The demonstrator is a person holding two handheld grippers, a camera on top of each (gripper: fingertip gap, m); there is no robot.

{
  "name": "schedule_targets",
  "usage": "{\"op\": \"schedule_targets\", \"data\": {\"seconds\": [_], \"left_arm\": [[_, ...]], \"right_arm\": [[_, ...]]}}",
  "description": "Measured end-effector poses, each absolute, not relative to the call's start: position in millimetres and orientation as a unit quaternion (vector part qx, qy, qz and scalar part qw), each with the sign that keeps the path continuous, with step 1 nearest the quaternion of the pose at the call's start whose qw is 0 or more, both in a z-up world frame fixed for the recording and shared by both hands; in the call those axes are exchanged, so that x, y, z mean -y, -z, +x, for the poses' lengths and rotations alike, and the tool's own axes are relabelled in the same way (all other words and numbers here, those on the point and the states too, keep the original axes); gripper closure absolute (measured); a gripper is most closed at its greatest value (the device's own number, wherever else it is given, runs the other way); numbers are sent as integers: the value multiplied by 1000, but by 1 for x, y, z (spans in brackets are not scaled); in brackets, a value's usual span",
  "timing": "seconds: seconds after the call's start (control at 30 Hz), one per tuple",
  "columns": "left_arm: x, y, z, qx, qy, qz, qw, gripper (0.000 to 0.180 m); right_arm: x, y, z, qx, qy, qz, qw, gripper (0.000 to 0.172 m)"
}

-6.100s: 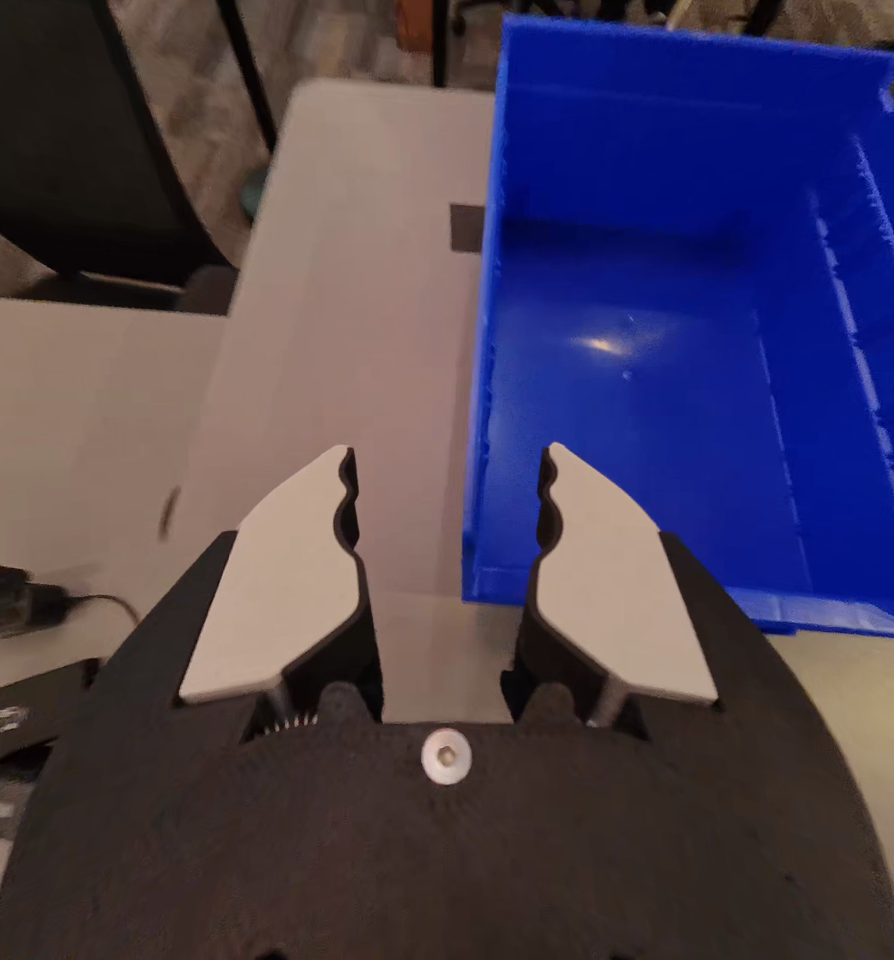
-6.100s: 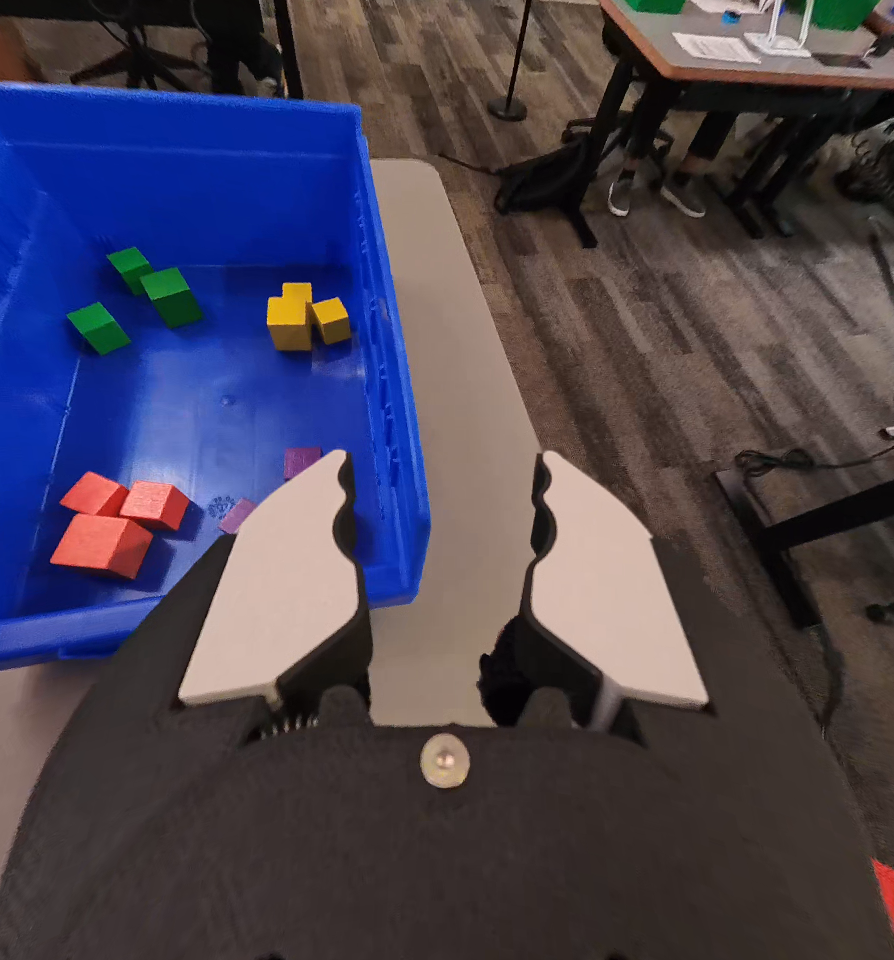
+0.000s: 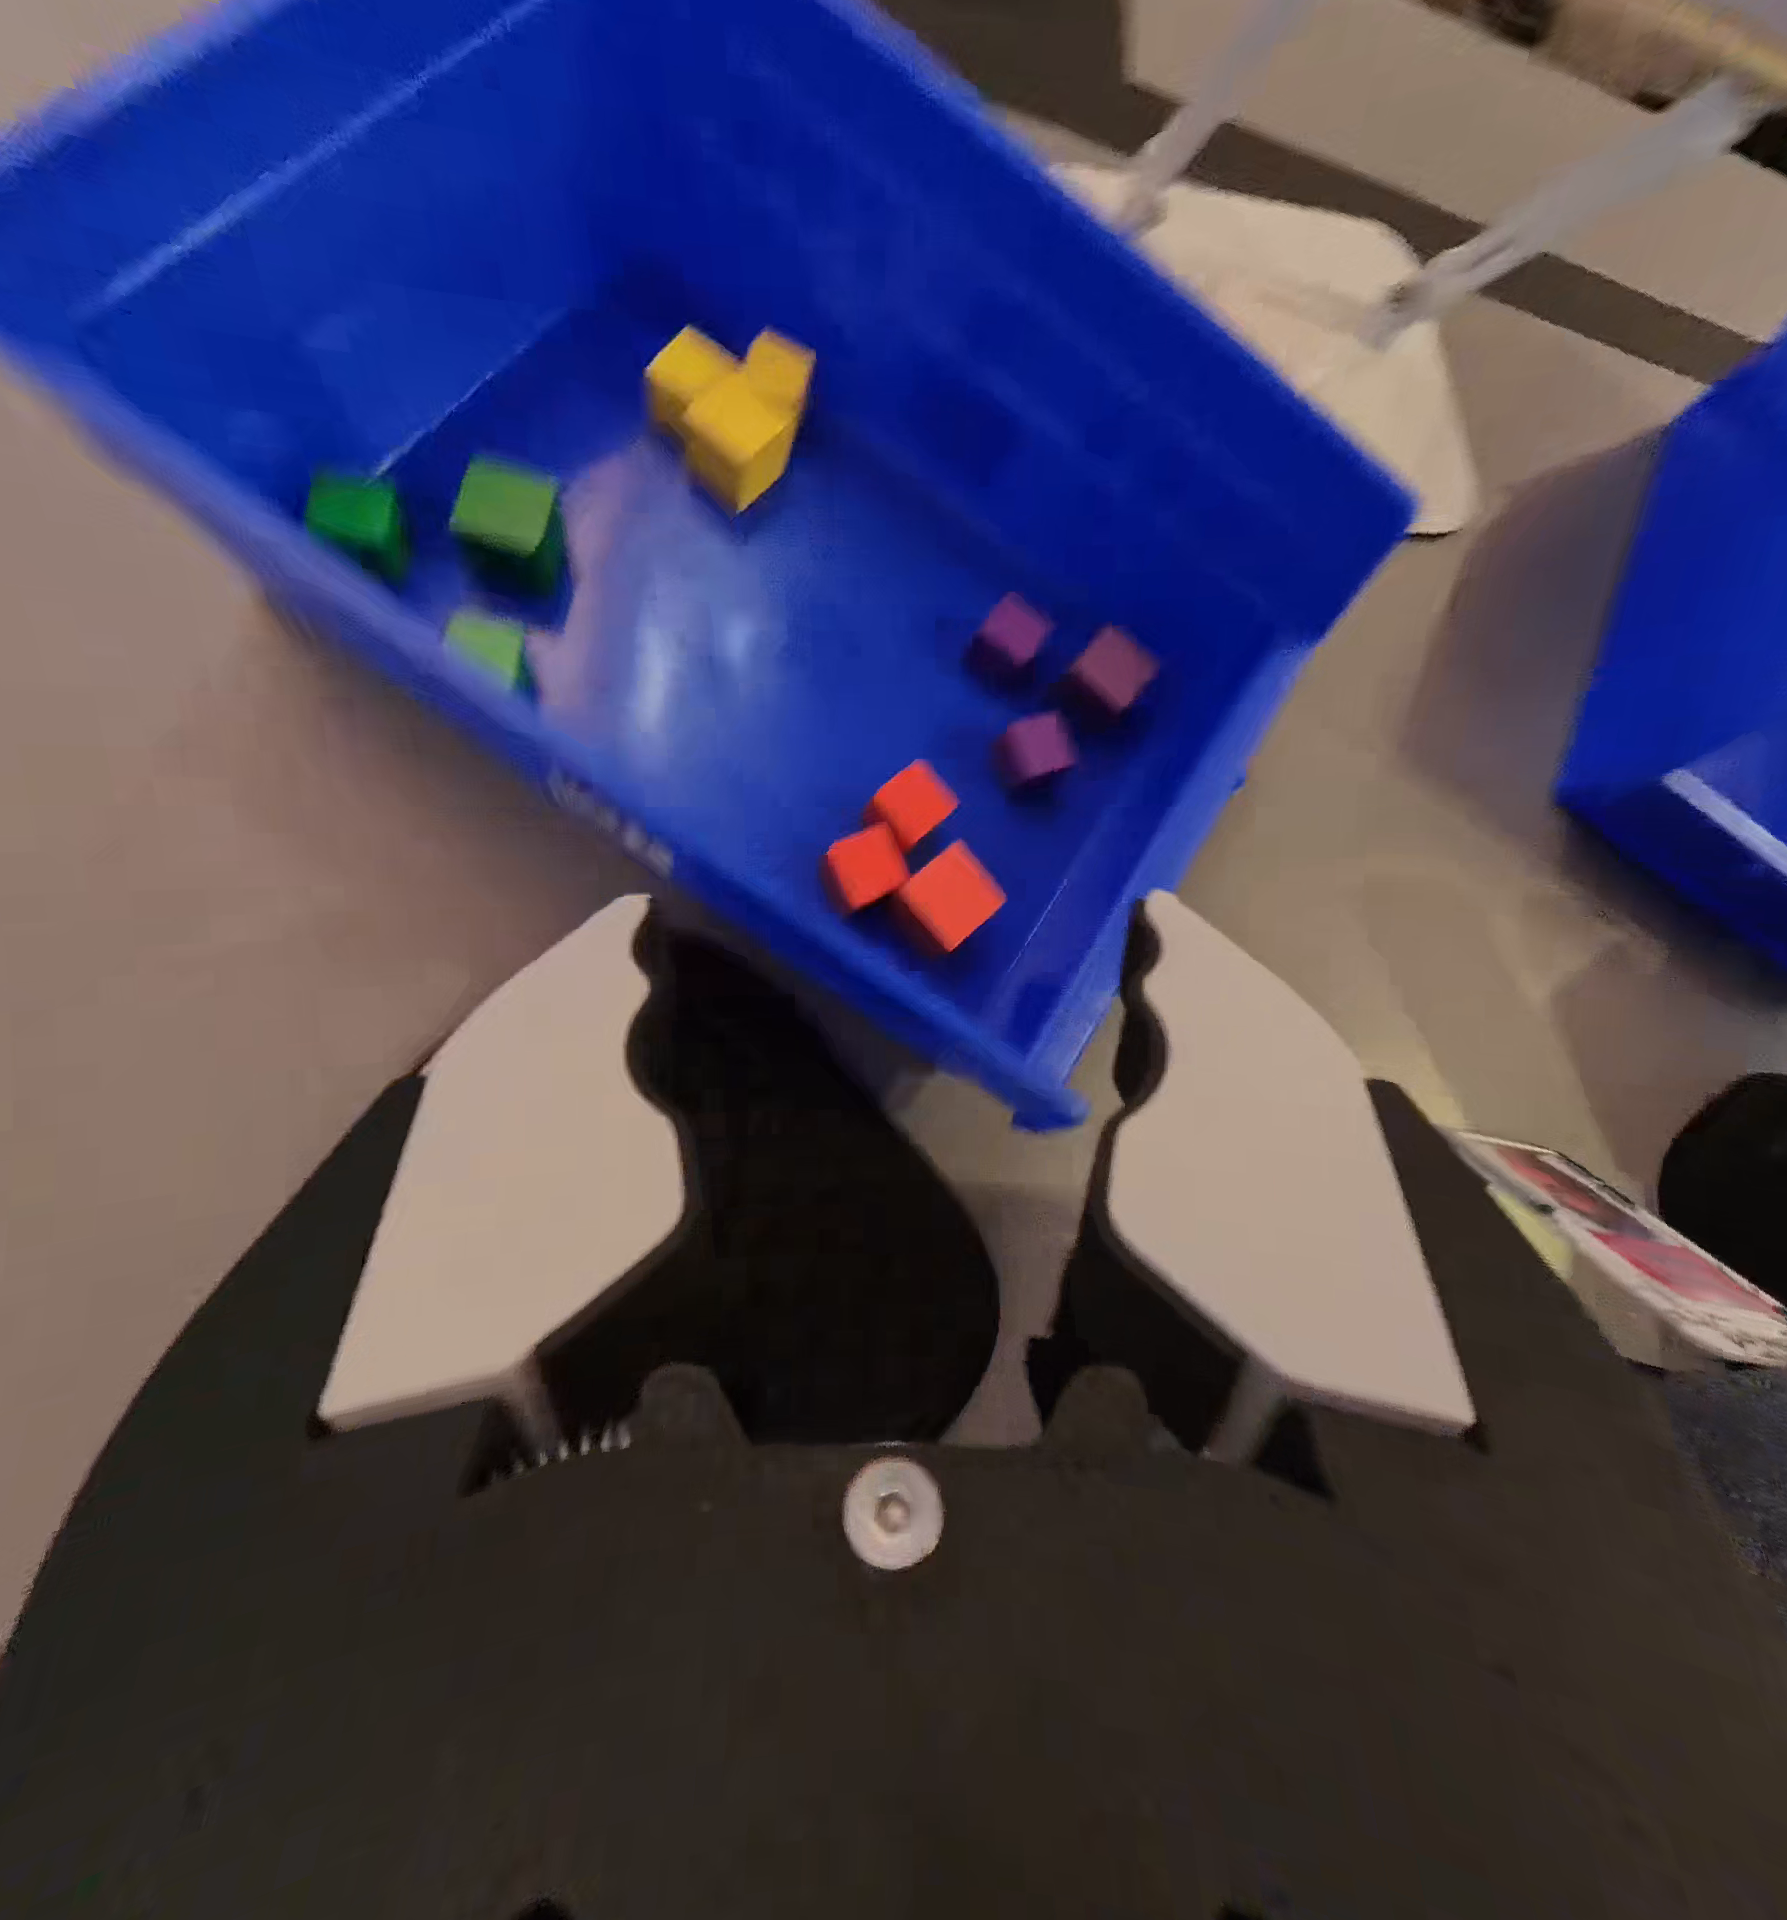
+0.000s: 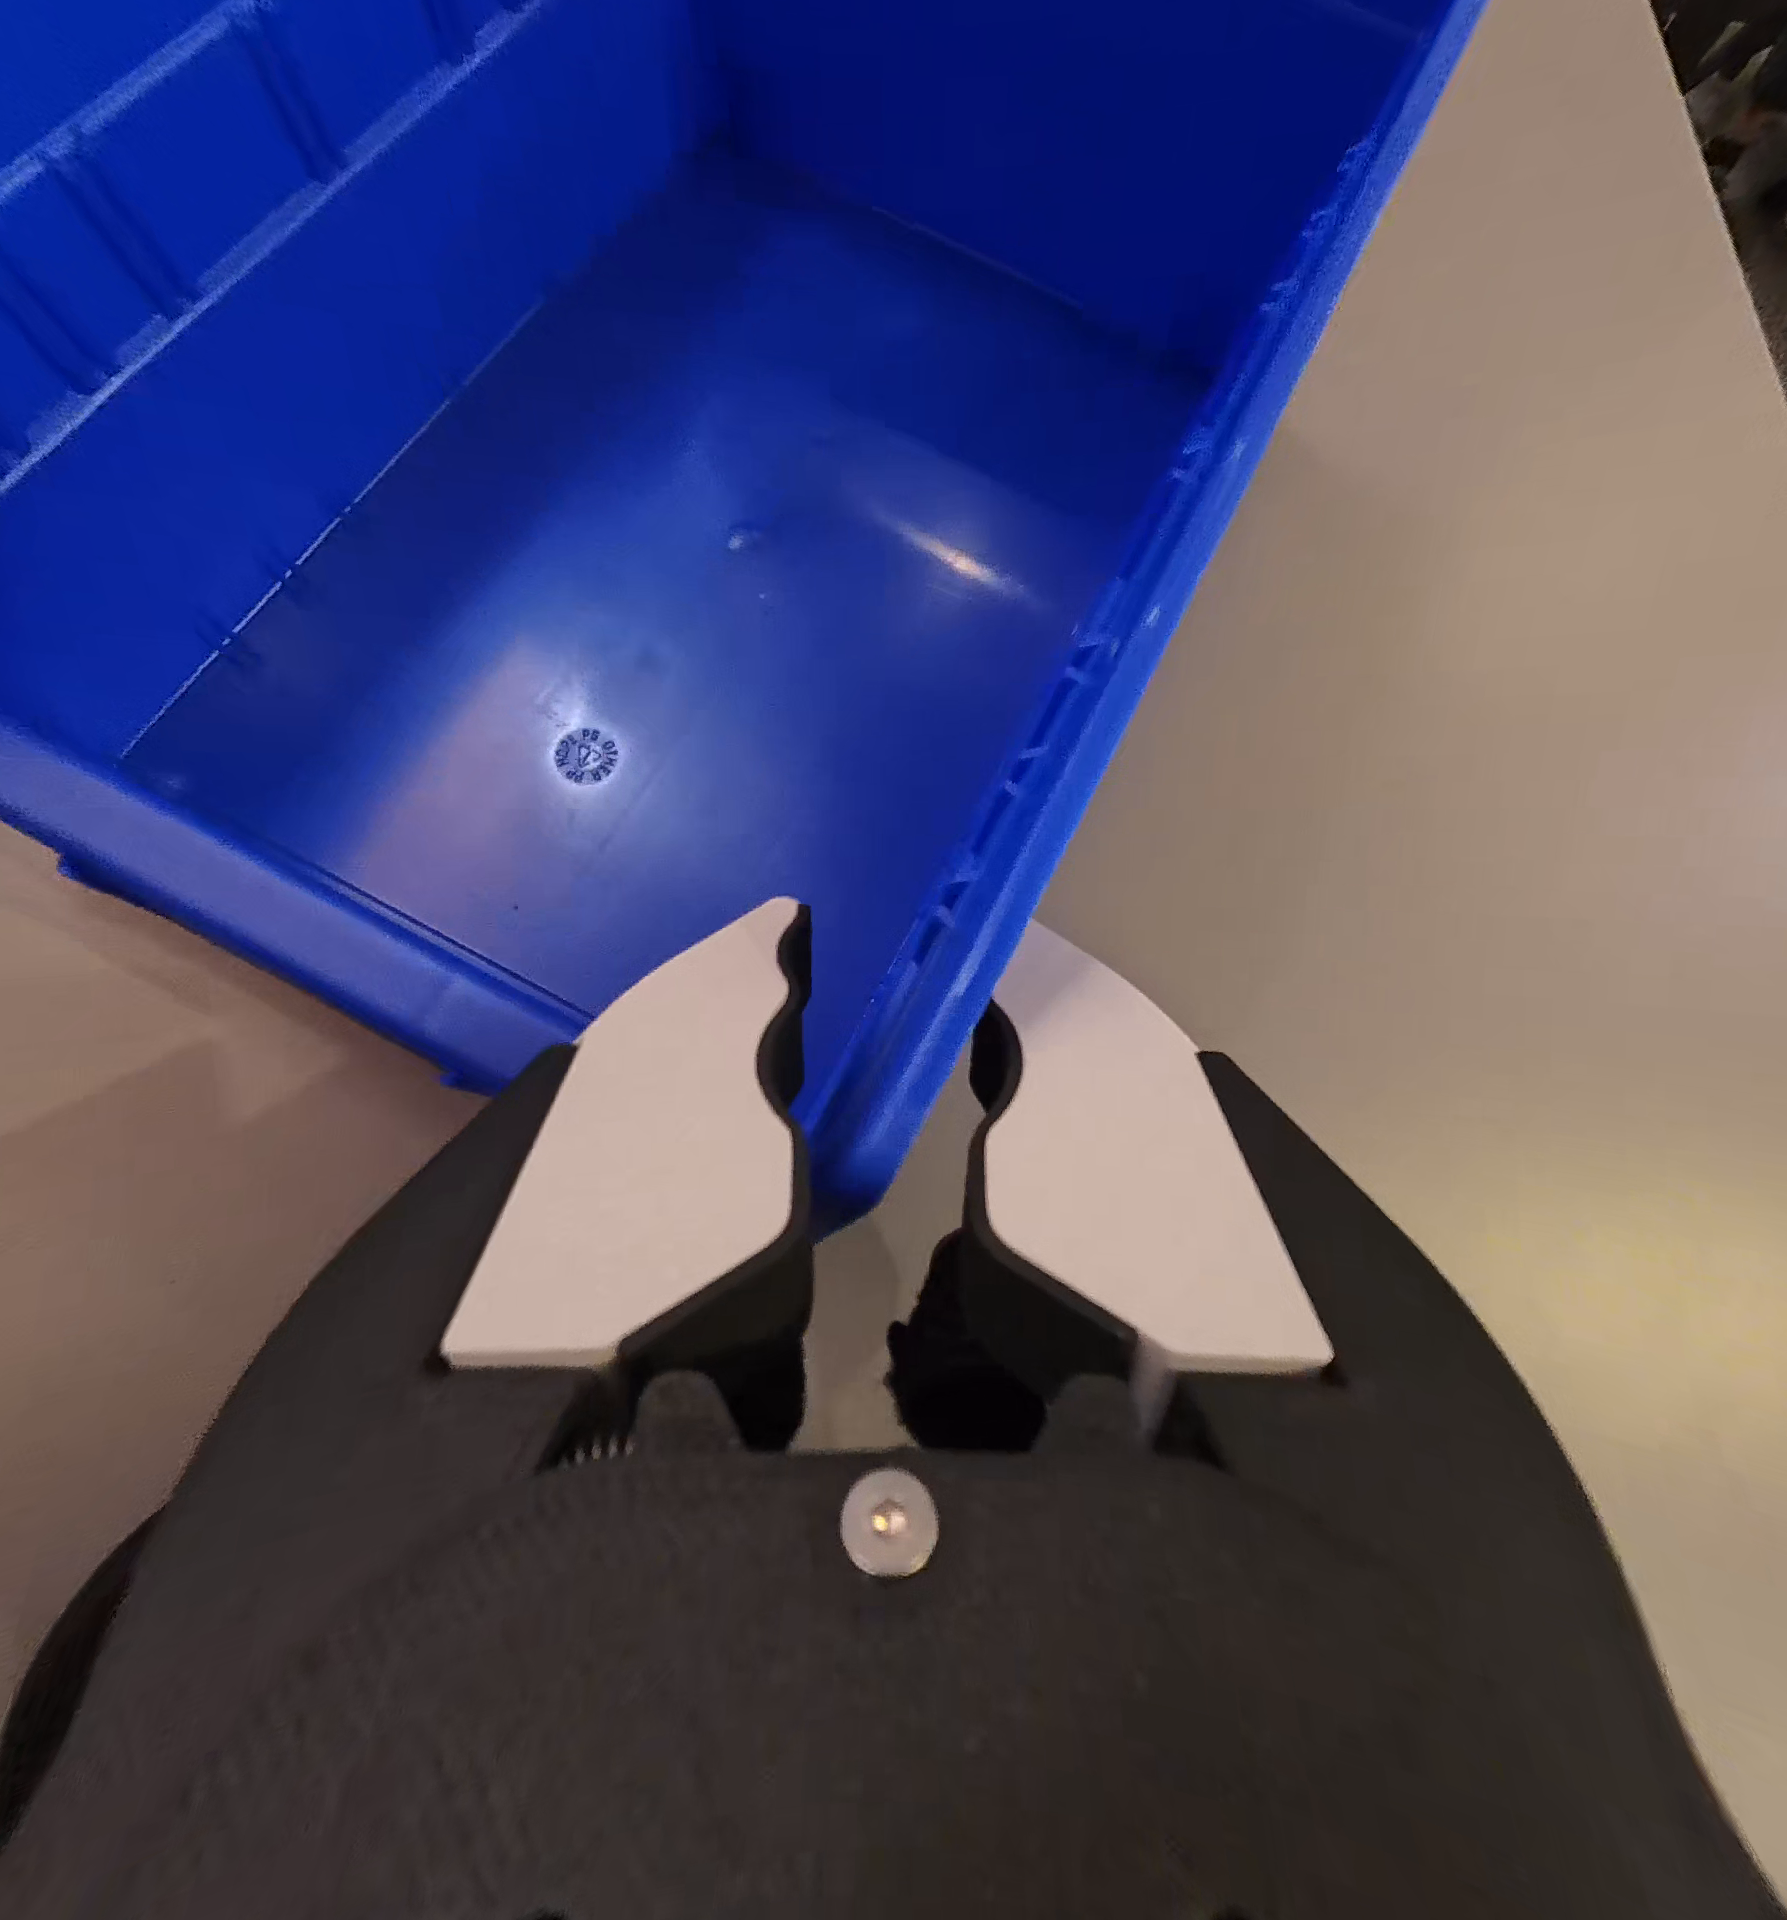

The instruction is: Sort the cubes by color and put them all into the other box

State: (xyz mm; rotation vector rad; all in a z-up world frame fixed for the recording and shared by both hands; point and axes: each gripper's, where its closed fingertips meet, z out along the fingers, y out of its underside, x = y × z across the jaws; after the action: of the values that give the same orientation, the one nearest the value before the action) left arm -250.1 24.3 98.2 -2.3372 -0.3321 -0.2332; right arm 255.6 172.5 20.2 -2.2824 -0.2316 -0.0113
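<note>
Sorted cubes, green (image 3: 494,520), yellow (image 3: 733,416), purple (image 3: 1055,686) and red (image 3: 910,862), are seen grouped by colour in the blue box (image 3: 1180,395) filling the frame's upper left, the left gripper (image 3: 889,935) spread wide below. The empty box's (image 4: 1107,779) corner wall is pinched by the right gripper (image 4: 899,997), seemingly to shift it.

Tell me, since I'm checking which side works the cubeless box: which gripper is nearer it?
Right. The right gripper straddles the empty box wall; the left gripper hangs over the other box's corner.
</note>
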Motion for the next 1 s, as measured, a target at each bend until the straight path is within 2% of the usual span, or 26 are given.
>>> {"op": "schedule_targets", "data": {"seconds": [0.17, 0.27, 0.4, 0.43, 0.73, 1.0], "left_arm": [[4, -53, -245, 193, 104, -916, 337, 73], [-7, -34, -227, 202, 154, -914, 315, 74], [-20, -20, -219, 205, 183, -912, 305, 93], [-23, -19, -217, 201, 188, -912, 305, 108], [-45, -19, -256, 200, 157, -917, 308, 130], [-71, -20, -320, 192, 119, -922, 313, 160]], "right_arm": [[-181, -17, 259, 90, 0, -909, 406, 145], [-183, -17, 260, 95, 4, -910, 403, 145], [-185, -17, 261, 95, 4, -910, 403, 146], [-186, -17, 262, 95, 6, -910, 404, 147], [-204, -17, 279, 83, -3, -909, 408, 165], [-223, -17, 288, 104, -26, -909, 403, 165]]}}
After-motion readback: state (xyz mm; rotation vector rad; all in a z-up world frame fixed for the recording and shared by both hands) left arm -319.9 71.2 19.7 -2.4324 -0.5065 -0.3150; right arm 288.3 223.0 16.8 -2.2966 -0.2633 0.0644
